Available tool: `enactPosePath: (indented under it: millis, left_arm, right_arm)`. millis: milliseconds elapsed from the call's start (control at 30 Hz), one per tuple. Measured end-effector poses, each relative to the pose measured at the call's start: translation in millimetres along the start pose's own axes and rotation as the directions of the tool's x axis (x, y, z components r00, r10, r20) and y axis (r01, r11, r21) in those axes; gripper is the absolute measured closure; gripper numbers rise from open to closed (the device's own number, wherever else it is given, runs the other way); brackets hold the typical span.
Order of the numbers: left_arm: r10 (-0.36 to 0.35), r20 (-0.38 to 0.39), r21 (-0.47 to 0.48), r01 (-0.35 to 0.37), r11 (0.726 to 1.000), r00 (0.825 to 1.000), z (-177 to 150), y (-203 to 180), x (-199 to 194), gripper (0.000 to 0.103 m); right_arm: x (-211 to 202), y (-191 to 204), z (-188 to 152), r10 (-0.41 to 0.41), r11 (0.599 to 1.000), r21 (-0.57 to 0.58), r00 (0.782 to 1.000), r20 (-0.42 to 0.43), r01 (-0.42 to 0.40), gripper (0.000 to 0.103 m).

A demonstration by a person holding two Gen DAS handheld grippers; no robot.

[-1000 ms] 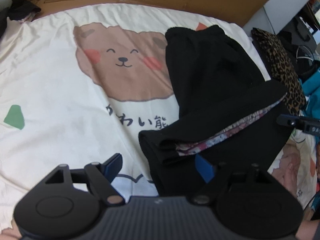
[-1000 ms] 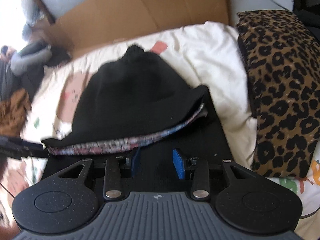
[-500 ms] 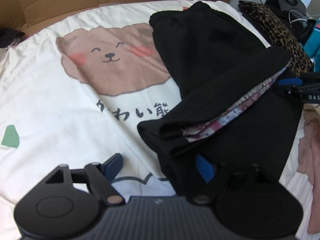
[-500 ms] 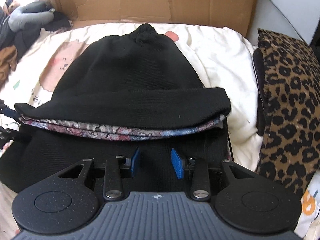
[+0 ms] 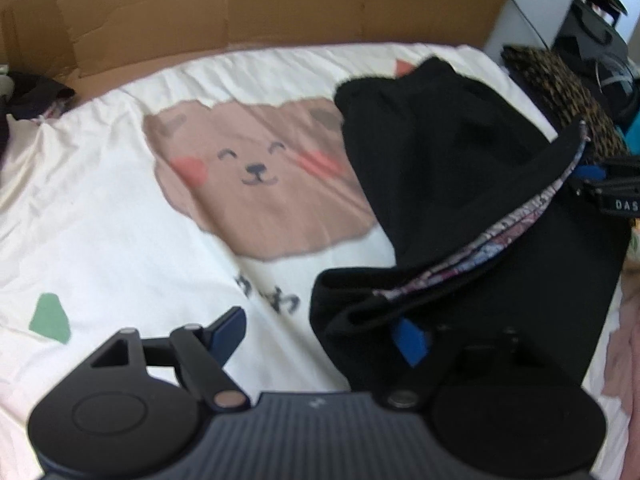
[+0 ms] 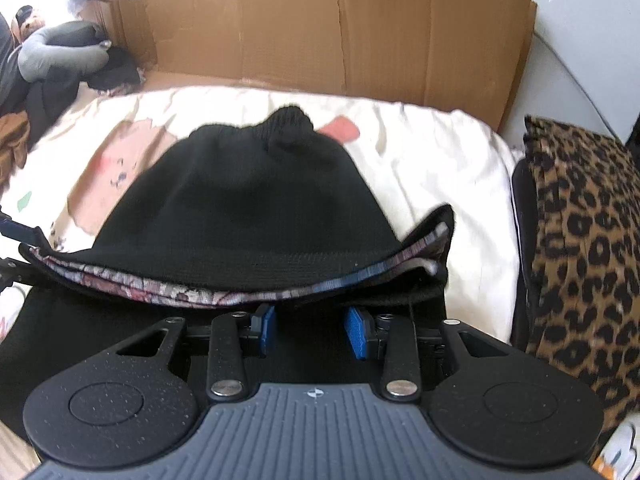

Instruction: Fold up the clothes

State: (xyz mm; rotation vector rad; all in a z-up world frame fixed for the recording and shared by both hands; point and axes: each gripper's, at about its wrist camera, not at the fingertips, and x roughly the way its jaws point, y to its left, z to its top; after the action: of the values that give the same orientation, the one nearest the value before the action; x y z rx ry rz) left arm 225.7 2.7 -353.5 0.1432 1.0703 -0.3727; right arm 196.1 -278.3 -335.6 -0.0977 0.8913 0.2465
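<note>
A black knit garment (image 5: pixel 452 168) with a patterned lining edge (image 5: pixel 520 220) lies folded on the right of the bear-print sheet (image 5: pixel 120 200). My left gripper (image 5: pixel 318 336) is at its near left corner with jaws wide and closing. Its right finger (image 5: pixel 408 340) is tucked under the fold; the left finger stands over bare sheet. In the right wrist view the garment (image 6: pixel 248 208) fills the middle. My right gripper (image 6: pixel 311 328) is half open, with the fold's patterned edge (image 6: pixel 240 296) draped over its fingertips and black cloth beneath the gap.
Flattened cardboard (image 6: pixel 340 32) lines the far side of the bed. A leopard-print cushion (image 6: pixel 580 240) lies along the right edge. A grey neck pillow (image 6: pixel 60 52) and dark clothes are piled at the far left. The other gripper (image 5: pixel 612 196) shows at the fold's right end.
The right gripper has rolled and shifted, and the fold's right corner now peaks higher. The left view has swung over the sheet and back; its right finger stays under the fold.
</note>
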Motion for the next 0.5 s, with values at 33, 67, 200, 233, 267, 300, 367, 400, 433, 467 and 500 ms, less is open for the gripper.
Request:
enactPosePath:
  millis: [33,67,200,233,267,300,367,400,433,467,500]
  left_arm:
    - [0.004,0.009,-0.007,-0.004,1.000,1.000,2.6,2.1,-1.7,0.022]
    - [0.008,0.017,-0.013,-0.007,1.000,1.000,5.2,4.1,-3.1,0.022]
    - [0.017,0.039,-0.049,-0.015,0.999,0.999,12.3,14.4,-9.5,0.022]
    - [0.017,0.041,-0.058,-0.014,0.998,0.999,14.6,16.4,-9.1,0.022]
    - [0.016,0.043,-0.066,-0.014,0.998,0.999,16.7,18.3,-8.7,0.022]
    - [0.016,0.046,-0.072,-0.013,0.997,0.999,17.8,19.6,-8.4,0.023]
    - [0.014,0.049,-0.079,-0.010,0.997,0.999,19.8,21.1,-7.4,0.023]
    - [0.011,0.051,-0.082,-0.007,0.997,0.999,20.6,21.5,-6.8,0.024]
    - [0.009,0.052,-0.083,-0.005,0.997,0.999,21.1,22.0,-6.5,0.025]
    - [0.006,0.052,-0.082,-0.001,0.997,0.999,20.0,22.6,-7.3,0.026]
    - [0.003,0.053,-0.081,0.001,0.997,0.999,19.1,22.5,-7.5,0.026]
  right_arm:
    - [0.4,-0.4,3.6,0.000,1.000,-0.001,1.000,0.007,0.000,0.061]
    - [0.8,-0.8,7.1,0.001,1.000,-0.002,1.000,0.015,-0.001,0.061]
    - [0.5,-3.8,20.8,-0.001,1.000,0.001,0.999,0.045,0.001,0.061]
    - [-0.2,-5.2,23.3,-0.002,1.000,0.002,0.999,0.054,0.002,0.061]
    - [-0.9,-6.6,25.7,-0.003,1.000,0.003,0.998,0.062,0.003,0.061]
    - [-2.2,-9.1,27.0,-0.008,1.000,0.009,0.998,0.067,0.007,0.061]
    - [-4.8,-13.9,29.5,-0.016,1.000,0.020,0.997,0.078,0.015,0.061]
    - [-6.1,-16.4,30.7,-0.021,0.999,0.026,0.996,0.083,0.018,0.061]
    - [-7.7,-19.8,30.9,-0.027,0.999,0.035,0.996,0.087,0.025,0.061]
    - [-9.2,-23.1,31.0,-0.034,0.999,0.043,0.995,0.091,0.031,0.061]
    - [-10.0,-26.1,30.6,-0.039,0.998,0.049,0.995,0.097,0.035,0.061]
